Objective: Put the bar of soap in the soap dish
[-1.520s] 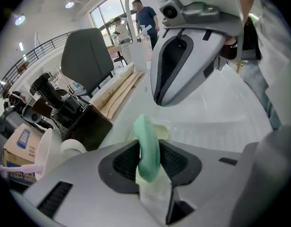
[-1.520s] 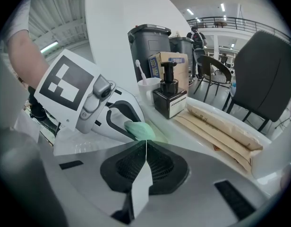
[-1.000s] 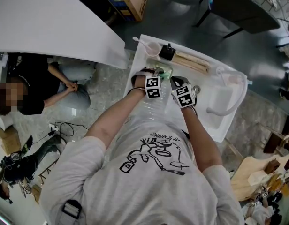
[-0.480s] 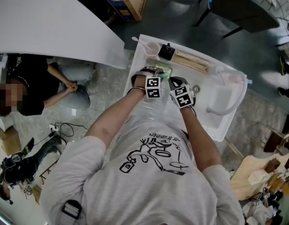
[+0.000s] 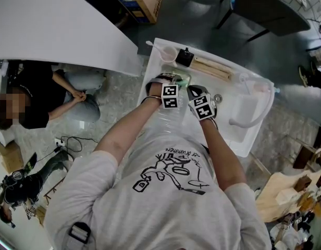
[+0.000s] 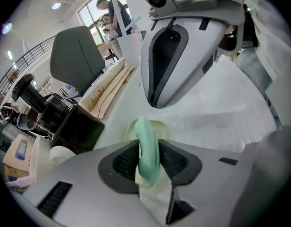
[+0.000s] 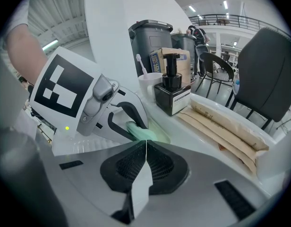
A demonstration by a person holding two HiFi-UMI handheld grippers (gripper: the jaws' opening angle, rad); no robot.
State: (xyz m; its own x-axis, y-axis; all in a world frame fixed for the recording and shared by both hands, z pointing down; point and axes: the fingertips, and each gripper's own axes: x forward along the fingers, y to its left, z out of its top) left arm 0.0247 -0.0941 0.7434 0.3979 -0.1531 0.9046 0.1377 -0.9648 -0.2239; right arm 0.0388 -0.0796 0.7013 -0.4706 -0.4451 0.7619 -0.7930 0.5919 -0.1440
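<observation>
A mint-green bar of soap (image 6: 148,148) stands on edge between the pads of my left gripper (image 6: 148,163), which is shut on it. Its lower end is just over a pale green soap dish (image 6: 160,126) on the white sink top; I cannot tell whether they touch. The right gripper view shows the soap (image 7: 143,132) over the dish (image 7: 162,137), with the left gripper (image 7: 113,118) round it. My right gripper (image 7: 146,148) hangs close beside, shut and holding nothing. In the head view both grippers (image 5: 173,80) (image 5: 192,90) are at the sink's left end.
A black pump bottle (image 7: 172,91), a white cup with a toothbrush (image 7: 148,86) and long wrapped packets (image 7: 226,123) lie behind the dish. The basin and white tap (image 5: 248,114) are to the right. A person sits on the floor (image 5: 43,99) at the left.
</observation>
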